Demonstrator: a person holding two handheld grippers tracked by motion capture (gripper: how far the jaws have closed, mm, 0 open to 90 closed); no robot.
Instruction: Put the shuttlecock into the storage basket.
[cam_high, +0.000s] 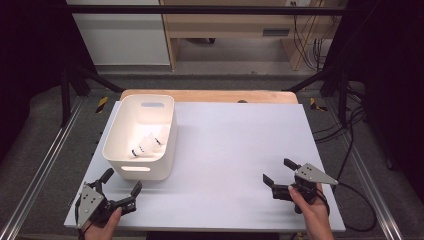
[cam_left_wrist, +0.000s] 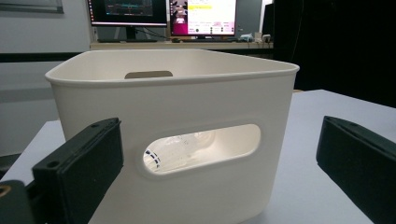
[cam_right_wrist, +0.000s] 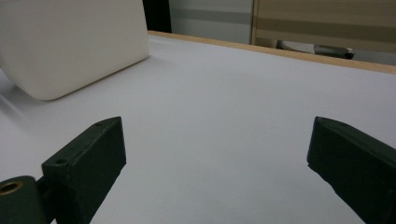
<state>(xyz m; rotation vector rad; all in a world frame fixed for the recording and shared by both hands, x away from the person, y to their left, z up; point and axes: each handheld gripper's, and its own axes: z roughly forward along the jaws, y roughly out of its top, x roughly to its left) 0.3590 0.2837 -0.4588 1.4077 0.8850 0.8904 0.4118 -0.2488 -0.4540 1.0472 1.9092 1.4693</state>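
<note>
Left gripper (cam_high: 120, 187) at lower left of the high view, jaws wide apart, aimed at the near wall of the bin (cam_high: 115, 131). Right gripper (cam_high: 280, 172) at lower right, jaws likewise wide apart, nothing between them, well apart from the bin. Both resting low over the table (cam_high: 240, 150).

Bin at left centre of the high view, upright, near the table's left edge. Inside, on the floor toward the near end, shuttlecocks (cam_high: 149, 143), white with dark bands; exact count hard to tell. Glimpsed too through the handle slot (cam_left_wrist: 201, 147) in the left gripper view, centre of frame.

Probably a reach for the bin or its contents, barely begun. For a clean grip on the bin: come in level, straddle the rim above the slot with one jaw inside and one outside, close only once seated. For a shuttlecock instead: lift over the rim, descend from above, pinch the cork base rather than the feathers. Worth keeping the right gripper free to steady the far side. Risk: pushing the light bin across the smooth table before closing.
</note>
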